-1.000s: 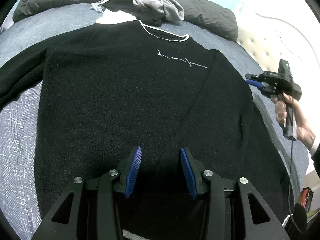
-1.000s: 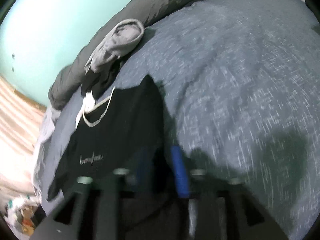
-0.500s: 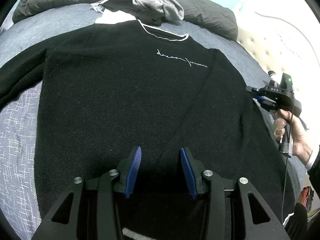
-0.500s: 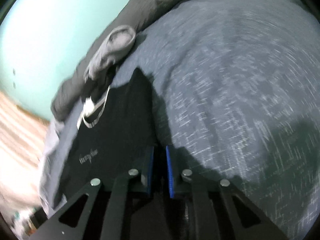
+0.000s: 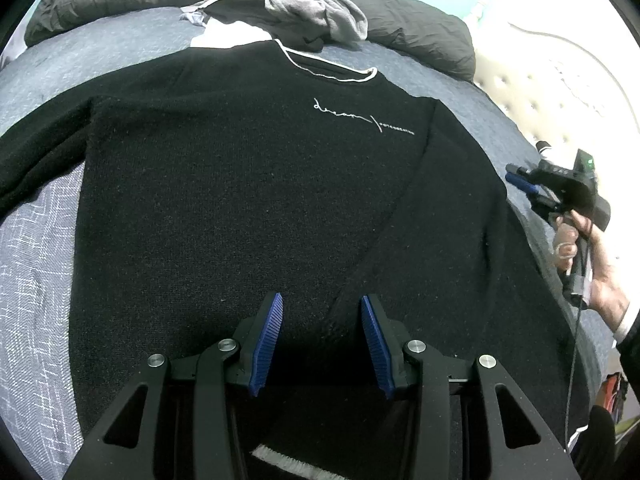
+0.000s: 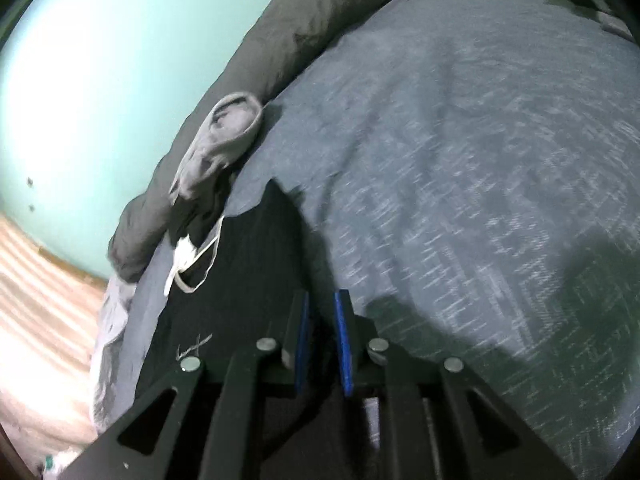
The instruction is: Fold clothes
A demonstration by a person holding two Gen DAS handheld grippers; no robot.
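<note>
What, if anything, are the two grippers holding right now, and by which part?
The right gripper, its jaws just closing, appears to pinch the black sweater by its outer sleeve edge; the left gripper hangs open above it, holding nothing.

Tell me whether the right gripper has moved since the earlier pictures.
Yes. In the left wrist view the right gripper has sunk down the frame along the sweater's right edge, away from the headboard. Its jaws have just been closing.

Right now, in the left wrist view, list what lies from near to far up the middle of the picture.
Left gripper with jaws apart → black sweater spread flat → its white-trimmed neckline → crumpled grey garment → dark grey duvet roll along the far edge of the bed.
</note>
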